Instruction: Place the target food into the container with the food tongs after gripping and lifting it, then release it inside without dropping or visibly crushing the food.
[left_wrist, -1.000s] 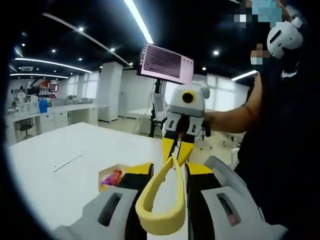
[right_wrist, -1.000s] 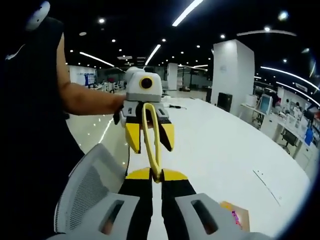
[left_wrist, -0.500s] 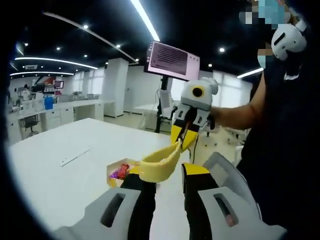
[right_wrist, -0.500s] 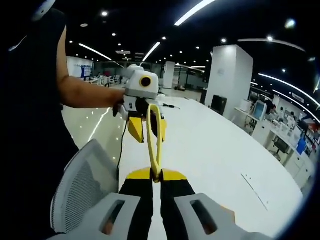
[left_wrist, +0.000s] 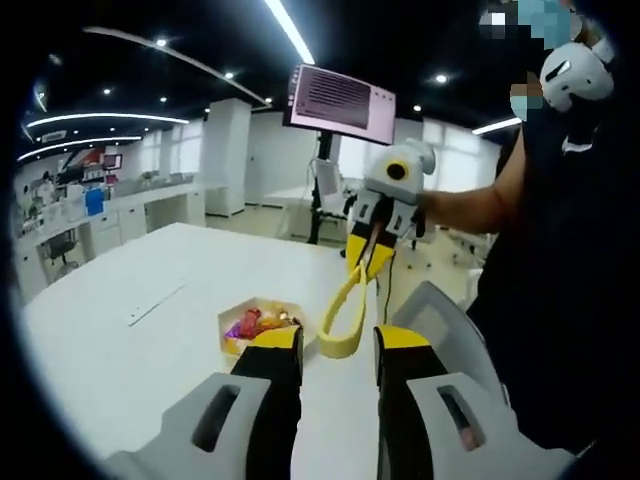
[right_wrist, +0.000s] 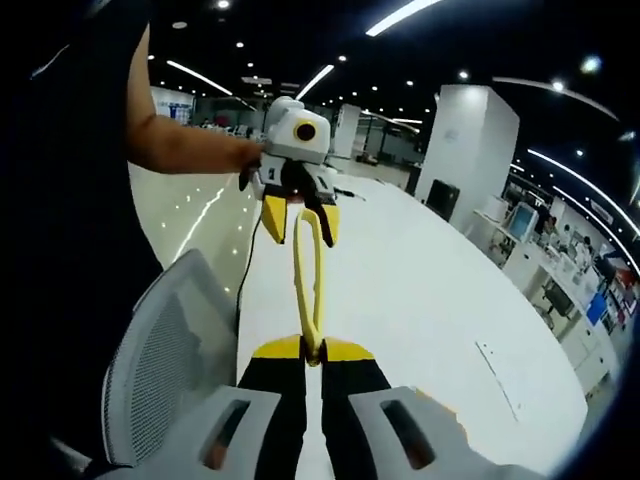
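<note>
Food (left_wrist: 252, 322) is sitting in a little open box (left_wrist: 236, 340) on the white table (left_wrist: 120, 350), around 10 o'clock from your left gripper (left_wrist: 338, 350) in the left gripper view, so nothing's been picked up yet. Your right gripper (right_wrist: 310, 348) is clamped shut on one tip of the yellow tongs (right_wrist: 309, 280). The left one has let go: its jaws stand apart, and in the right gripper view the looped end of the tongs hangs in front of them, not pinched.

Heads up, you're holding the tongs by one end only, up in the air and well away from the box. My guess is they could swing or twist in that pinch and slip out. Also, gripped at the tip like that, I don't see how you'd squeeze them gently, so crushing or fumbling the food looks likely.
</note>
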